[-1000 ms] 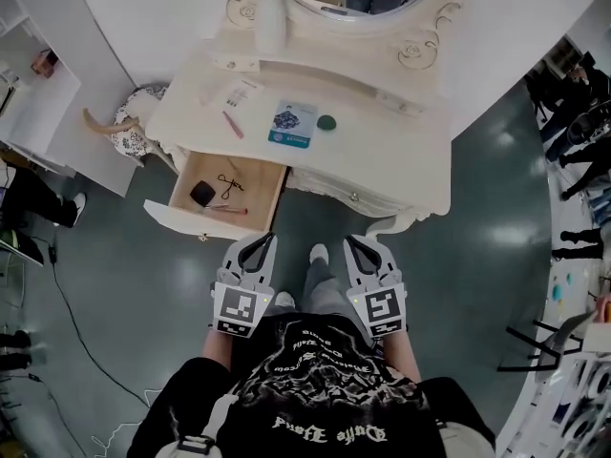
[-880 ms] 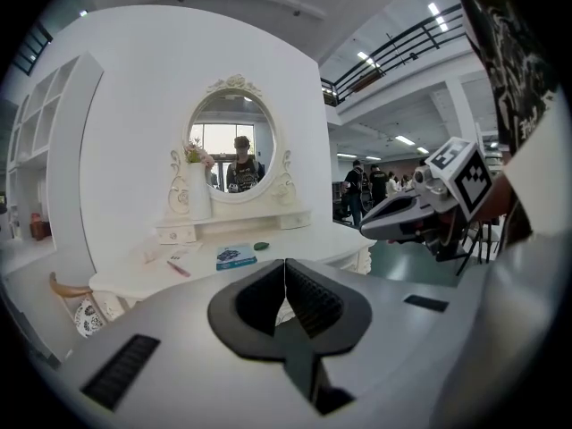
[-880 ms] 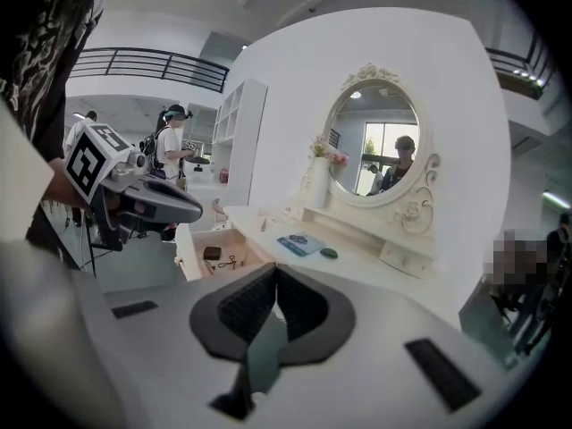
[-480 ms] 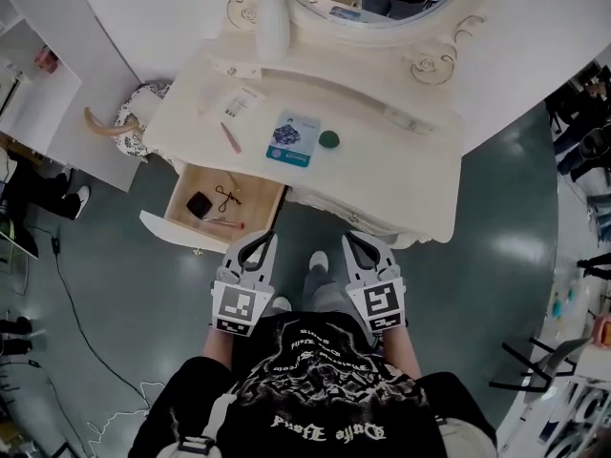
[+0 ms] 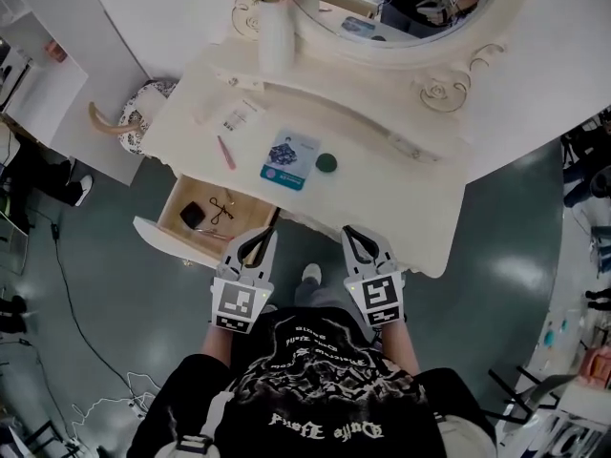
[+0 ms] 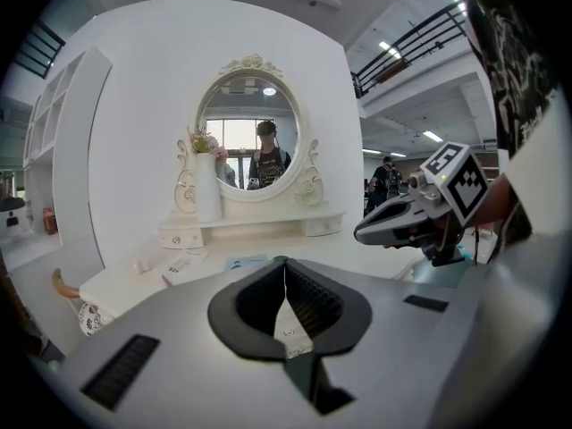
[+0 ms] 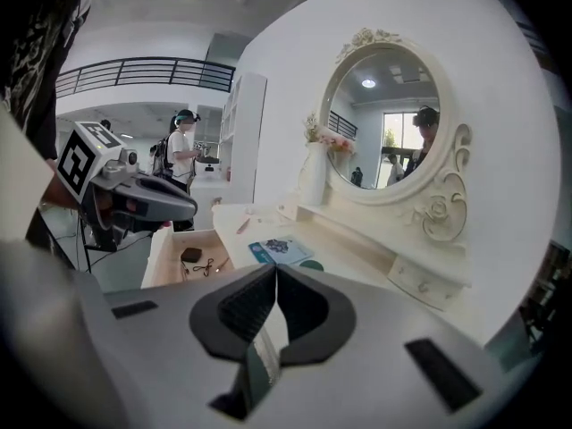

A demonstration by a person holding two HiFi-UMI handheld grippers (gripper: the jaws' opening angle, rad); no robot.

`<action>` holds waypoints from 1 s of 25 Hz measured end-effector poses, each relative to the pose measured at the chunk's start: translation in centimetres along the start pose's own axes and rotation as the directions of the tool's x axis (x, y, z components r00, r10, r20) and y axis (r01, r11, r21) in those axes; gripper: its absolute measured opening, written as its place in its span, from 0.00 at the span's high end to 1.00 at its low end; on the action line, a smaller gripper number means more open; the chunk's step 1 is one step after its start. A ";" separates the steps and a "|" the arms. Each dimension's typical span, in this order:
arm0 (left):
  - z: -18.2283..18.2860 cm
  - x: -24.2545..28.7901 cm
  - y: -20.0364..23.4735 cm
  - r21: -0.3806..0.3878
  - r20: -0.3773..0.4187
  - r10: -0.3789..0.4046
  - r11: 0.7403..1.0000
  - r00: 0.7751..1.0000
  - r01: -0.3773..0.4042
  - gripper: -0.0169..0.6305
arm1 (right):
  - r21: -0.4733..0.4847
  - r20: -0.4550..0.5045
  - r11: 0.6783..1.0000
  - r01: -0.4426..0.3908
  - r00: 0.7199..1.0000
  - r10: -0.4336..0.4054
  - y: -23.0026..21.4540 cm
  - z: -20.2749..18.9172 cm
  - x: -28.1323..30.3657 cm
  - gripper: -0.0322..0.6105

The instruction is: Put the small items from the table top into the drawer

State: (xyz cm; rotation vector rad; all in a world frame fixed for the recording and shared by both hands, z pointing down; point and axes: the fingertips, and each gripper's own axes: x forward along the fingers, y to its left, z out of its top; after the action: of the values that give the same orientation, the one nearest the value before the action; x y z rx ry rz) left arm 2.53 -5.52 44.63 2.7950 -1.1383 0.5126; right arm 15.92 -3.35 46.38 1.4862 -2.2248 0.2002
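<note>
1. My left gripper [image 5: 260, 239] has its jaws together with nothing between them, which the left gripper view [image 6: 284, 268] shows plainly. It hangs in front of my torso on the near side of the desk [image 5: 401, 189].
2. In the head view its tips show right by the near right corner of the drawer [image 5: 168, 238]. I can't tell whether they touch it.
3. My right gripper [image 5: 359, 238] also has its jaws closed and empty, as the right gripper view [image 7: 273, 272] shows. It sits to the right of the left one, well apart from it, and points at the desk's near edge.
4. The drawer is pulled out at the desk's left end and stands open. Inside lie a black square item [image 5: 192, 215] and small scissors [image 5: 221, 208] just to its right.
5. Small items lie on the desk top, not in the drawer:
   - The pink pen [image 5: 226, 152] is at the left and lies slanted.
   - The blue card [image 5: 290, 159] lies flat near the middle, to the right of the pen.
   - The dark green round item [image 5: 326, 163] is just beside the card's right edge, and I see a small gap between them.
   - The white packet [image 5: 241, 115] is farther back than the pen.
6. On the far side, a white vase [image 5: 275, 36] with flowers stands upright on the raised back ledge. It is left of the oval mirror [image 5: 410, 8].
7. A patterned stool [image 5: 143, 113] stands on the floor to the left of the desk.
</note>
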 end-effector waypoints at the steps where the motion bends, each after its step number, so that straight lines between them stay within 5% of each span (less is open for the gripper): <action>1: 0.2 0.5 0.1 -0.001 -0.001 0.008 1.000 1.000 -0.008 0.95 | -0.002 0.002 1.000 -0.008 1.000 0.008 -0.5 0.1 0.4 0.93; 18: 1.5 5.7 0.4 -0.028 -0.024 0.126 0.992 0.992 -0.127 0.95 | -0.061 -0.047 0.986 -0.154 0.987 0.151 -6.1 -0.3 4.9 0.93; 25: 1.3 5.9 0.5 -0.046 -0.039 0.161 0.986 0.986 -0.163 0.95 | -0.041 -0.061 0.988 -0.151 0.987 0.149 -8.0 -0.3 6.1 0.93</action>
State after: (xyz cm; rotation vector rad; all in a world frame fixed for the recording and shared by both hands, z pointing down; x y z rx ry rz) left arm 6.53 -10.05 45.34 2.6547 -1.3591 0.5369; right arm 21.37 -11.59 48.33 1.2736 -2.2803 0.2348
